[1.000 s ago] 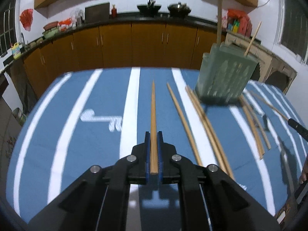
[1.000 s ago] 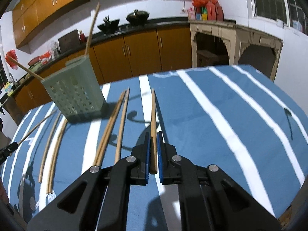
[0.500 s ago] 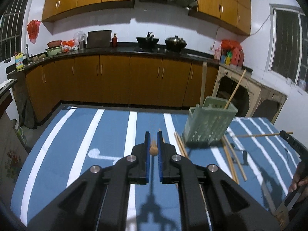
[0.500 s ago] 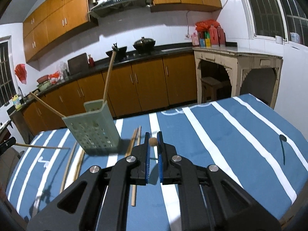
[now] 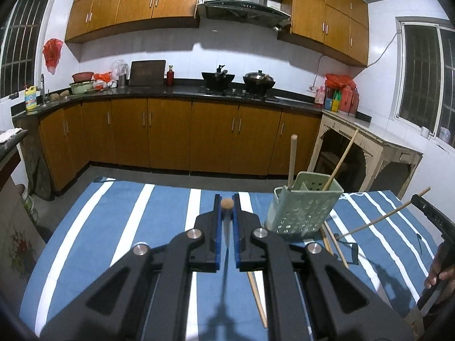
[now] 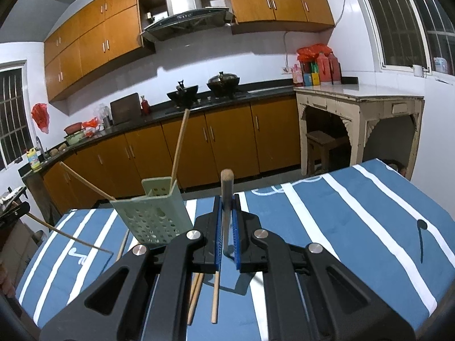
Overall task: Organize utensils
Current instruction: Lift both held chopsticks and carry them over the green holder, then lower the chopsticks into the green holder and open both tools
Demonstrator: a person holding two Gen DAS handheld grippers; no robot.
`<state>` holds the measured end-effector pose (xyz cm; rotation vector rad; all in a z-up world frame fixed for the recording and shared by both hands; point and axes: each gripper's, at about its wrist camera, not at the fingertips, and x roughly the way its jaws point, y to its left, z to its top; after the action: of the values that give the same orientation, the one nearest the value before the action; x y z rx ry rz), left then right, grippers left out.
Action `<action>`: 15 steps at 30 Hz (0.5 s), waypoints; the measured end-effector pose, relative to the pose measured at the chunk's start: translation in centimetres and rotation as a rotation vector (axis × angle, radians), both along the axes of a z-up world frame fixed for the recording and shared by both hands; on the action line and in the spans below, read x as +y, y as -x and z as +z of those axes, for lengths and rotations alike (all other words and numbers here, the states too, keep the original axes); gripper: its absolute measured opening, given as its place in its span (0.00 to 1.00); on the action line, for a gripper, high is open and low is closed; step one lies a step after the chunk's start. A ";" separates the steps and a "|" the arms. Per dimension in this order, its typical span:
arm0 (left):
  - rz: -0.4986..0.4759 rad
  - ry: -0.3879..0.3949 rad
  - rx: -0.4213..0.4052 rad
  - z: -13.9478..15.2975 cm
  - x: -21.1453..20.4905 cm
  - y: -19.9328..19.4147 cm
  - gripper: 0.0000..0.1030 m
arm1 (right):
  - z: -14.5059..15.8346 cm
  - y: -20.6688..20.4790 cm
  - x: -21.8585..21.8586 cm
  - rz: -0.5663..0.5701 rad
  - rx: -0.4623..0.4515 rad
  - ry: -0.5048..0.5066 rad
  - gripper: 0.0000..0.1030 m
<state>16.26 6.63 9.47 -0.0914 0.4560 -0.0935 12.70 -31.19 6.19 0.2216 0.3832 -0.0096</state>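
- While two chopsticks already stand in the green holder [image 5: 304, 213], most of the job is left, as I judge it: several more lie loose on the tabletop [image 5: 119, 227] beside and in front of the holder.
- The left tongs [image 5: 227, 207] are clamped shut on one chopstick [image 5: 227, 203], seen end-on, lifted clear of the cloth.
- The right tongs [image 6: 227, 213] are likewise closed on a chopstick [image 6: 227, 182], its blunt end poking up past the tips.
- In the right view the holder [image 6: 153, 221] sits just left of the tongs, with loose sticks [image 6: 215, 298] lying on the cloth below them; how many remain in all I cannot tell.
- Both held sticks look ready to go into the holder next.
- The tabletop wears a blue cloth with white stripes and small white motifs.
- The room is a kitchen: orange-brown cabinets [image 5: 170, 136] above and below a dark counter, two woks on the hob, a steel hood, white tiled walls, barred windows, a pale side table [image 6: 358, 108].
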 end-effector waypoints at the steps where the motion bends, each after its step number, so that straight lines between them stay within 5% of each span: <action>1: -0.001 0.000 -0.005 0.2 -0.1 0.0 0.08 | 0.2 0.0 -0.1 0.001 -0.004 0.000 0.07; 15: -0.099 0.001 -0.096 5.5 -3.1 1.2 0.08 | 5.7 -0.1 -0.7 0.055 -0.068 -0.079 0.07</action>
<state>15.01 3.50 14.94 -0.0647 0.3643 -0.1948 12.84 -31.91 11.90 0.2886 0.3222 0.0667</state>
